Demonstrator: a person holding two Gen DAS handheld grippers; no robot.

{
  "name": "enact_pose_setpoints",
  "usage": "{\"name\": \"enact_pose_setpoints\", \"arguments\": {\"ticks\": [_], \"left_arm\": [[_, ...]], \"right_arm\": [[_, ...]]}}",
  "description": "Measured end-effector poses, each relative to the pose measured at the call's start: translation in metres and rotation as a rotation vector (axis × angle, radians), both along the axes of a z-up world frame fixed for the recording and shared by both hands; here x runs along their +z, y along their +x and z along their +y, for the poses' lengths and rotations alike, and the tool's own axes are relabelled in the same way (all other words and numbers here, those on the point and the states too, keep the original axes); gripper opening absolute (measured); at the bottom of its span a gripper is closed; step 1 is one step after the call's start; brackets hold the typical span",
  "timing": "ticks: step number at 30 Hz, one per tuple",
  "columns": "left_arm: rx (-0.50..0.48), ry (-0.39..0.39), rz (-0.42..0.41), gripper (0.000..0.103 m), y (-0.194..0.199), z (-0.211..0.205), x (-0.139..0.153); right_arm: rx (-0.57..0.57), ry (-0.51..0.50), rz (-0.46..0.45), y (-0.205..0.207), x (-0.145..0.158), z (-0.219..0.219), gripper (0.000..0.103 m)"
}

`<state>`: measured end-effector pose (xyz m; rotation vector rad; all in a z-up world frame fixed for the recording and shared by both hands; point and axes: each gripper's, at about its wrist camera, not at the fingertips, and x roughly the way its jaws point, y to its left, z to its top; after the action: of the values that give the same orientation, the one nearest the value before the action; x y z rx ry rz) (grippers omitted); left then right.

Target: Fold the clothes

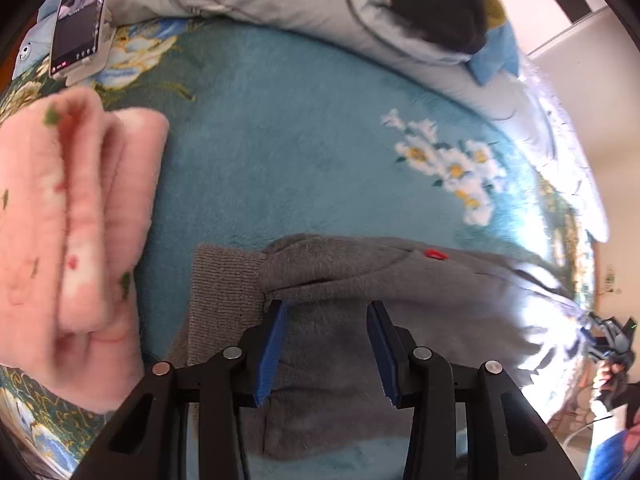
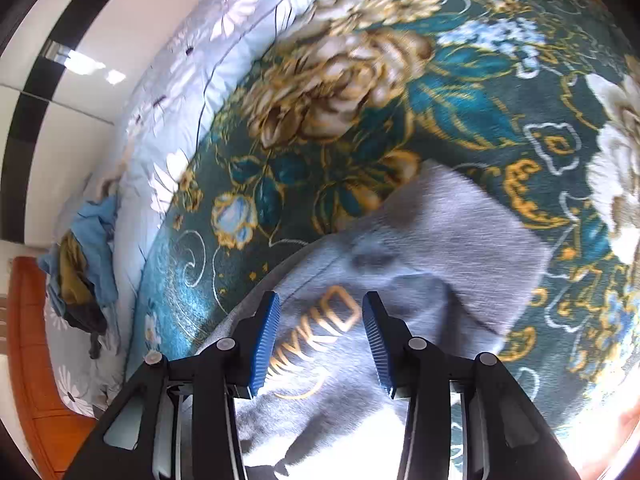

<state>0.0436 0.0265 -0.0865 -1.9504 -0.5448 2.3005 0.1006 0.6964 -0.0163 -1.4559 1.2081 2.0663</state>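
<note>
beside grey sweater (image 1: 340, 280): folded pink blanket (image 1: 68, 240), phone (image 1: 78, 20); both hand-held grippers (image 1: 326, 312) (image 2: 320, 300) parted, empty.

Grey sweater (image 1: 340, 280) (gold lettering (image 2: 320, 332)) on teal floral blanket (image 1: 280, 140); folded pink garment (image 1: 72, 220) beside.

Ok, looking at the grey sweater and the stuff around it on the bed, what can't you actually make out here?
- Grey sweater: left wrist view, its near part is hidden behind the left gripper.
- Gold lettering: right wrist view, partly covered by the right gripper and washed out by glare below.
- Pink folded garment: motion-blurred, cut by the left edge.
- Phone screen: too small to read.
</note>
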Motion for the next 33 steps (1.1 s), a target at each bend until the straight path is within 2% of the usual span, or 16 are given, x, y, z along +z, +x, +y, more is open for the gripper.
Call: {"name": "enact_pose_setpoints", "arguments": {"ticks": [4, 9, 11, 13, 14, 15, 18, 20, 25, 27, 30, 33], "left_arm": [[0.03, 0.023, -0.019, 0.045, 0.004, -0.007, -0.012], [0.023, 0.028, -0.017, 0.045, 0.006, -0.007, -0.011], [0.026, 0.03, -0.017, 0.045, 0.006, -0.007, -0.012], [0.028, 0.034, -0.02, 0.045, 0.005, -0.006, -0.013], [0.028, 0.035, -0.022, 0.045, 0.005, -0.006, -0.014], [0.027, 0.037, -0.025, 0.045, 0.006, -0.006, -0.015], [0.032, 0.045, -0.026, 0.045, 0.007, -0.008, -0.015], [0.037, 0.051, -0.023, 0.045, 0.007, -0.009, -0.015], [0.071, 0.042, 0.01, 0.045, 0.008, -0.014, -0.009], [0.088, 0.053, 0.005, 0.045, 0.008, -0.017, -0.011], [0.107, 0.06, -0.003, 0.045, 0.009, -0.017, -0.014], [0.097, 0.043, -0.001, 0.045, 0.008, -0.014, -0.015]], "right_arm": [[-0.047, 0.018, -0.099, -0.023, -0.015, -0.005, 0.044], [-0.14, 0.008, -0.172, -0.033, -0.027, 0.0, 0.044], [-0.164, 0.01, -0.213, -0.033, -0.032, 0.002, 0.038], [-0.2, 0.005, -0.234, -0.029, -0.036, 0.005, 0.024], [-0.217, -0.004, -0.236, -0.027, -0.038, 0.007, 0.02], [-0.23, -0.015, -0.234, -0.025, -0.04, 0.009, 0.012], [-0.235, -0.025, -0.218, -0.021, -0.042, 0.009, 0.004], [-0.224, -0.003, -0.188, -0.021, -0.035, 0.006, 0.003], [-0.192, 0.041, -0.044, -0.035, 0.003, 0.007, 0.0], [-0.163, 0.089, -0.043, -0.047, 0.015, 0.009, 0.0], [-0.144, 0.087, -0.065, -0.054, 0.01, 0.009, 0.0], [-0.116, 0.058, 0.001, -0.046, 0.009, 0.013, 0.0]]}}
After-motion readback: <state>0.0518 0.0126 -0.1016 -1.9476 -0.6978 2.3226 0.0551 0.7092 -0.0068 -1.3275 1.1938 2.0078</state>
